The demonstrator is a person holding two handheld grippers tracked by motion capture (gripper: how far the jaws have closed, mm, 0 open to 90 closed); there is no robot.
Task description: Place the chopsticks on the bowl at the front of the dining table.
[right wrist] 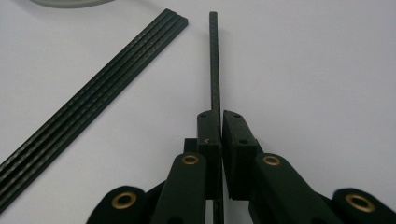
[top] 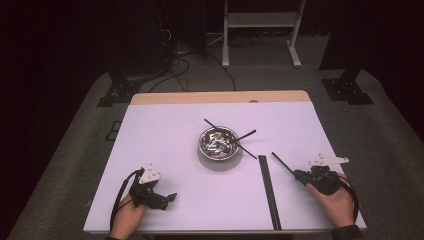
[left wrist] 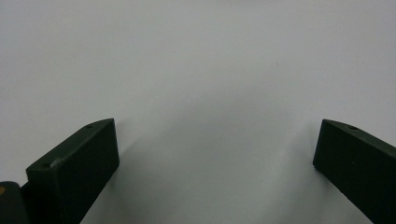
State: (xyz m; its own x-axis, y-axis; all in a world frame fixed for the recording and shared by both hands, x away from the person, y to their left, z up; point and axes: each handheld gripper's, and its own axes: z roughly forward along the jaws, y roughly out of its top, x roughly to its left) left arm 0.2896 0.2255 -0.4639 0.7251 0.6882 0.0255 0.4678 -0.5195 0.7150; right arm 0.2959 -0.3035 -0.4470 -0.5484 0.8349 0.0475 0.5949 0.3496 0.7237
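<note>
My right gripper (right wrist: 220, 114) is shut on a thin black stick (right wrist: 214, 60) that runs straight out ahead of the jaws. From above, this gripper (top: 298, 174) sits at the table's right front, and its stick (top: 281, 162) points toward a metal bowl (top: 218, 142) at mid-table. Two more black sticks (top: 243, 148) rest across the bowl's rim. A bundle of several black sticks (top: 269, 190) lies flat between the bowl and the right hand. My left gripper (top: 169, 198) rests low at the left front, jaws wide apart over bare white tabletop (left wrist: 217, 123), open with nothing between them.
The white table (top: 165, 135) has a wooden strip along its far edge. Beyond it are dark floor, cables and a white stand (top: 262, 30). The stick bundle (right wrist: 93, 107) lies close to the left of my right jaws, with the bowl's rim (right wrist: 70, 2) just past it.
</note>
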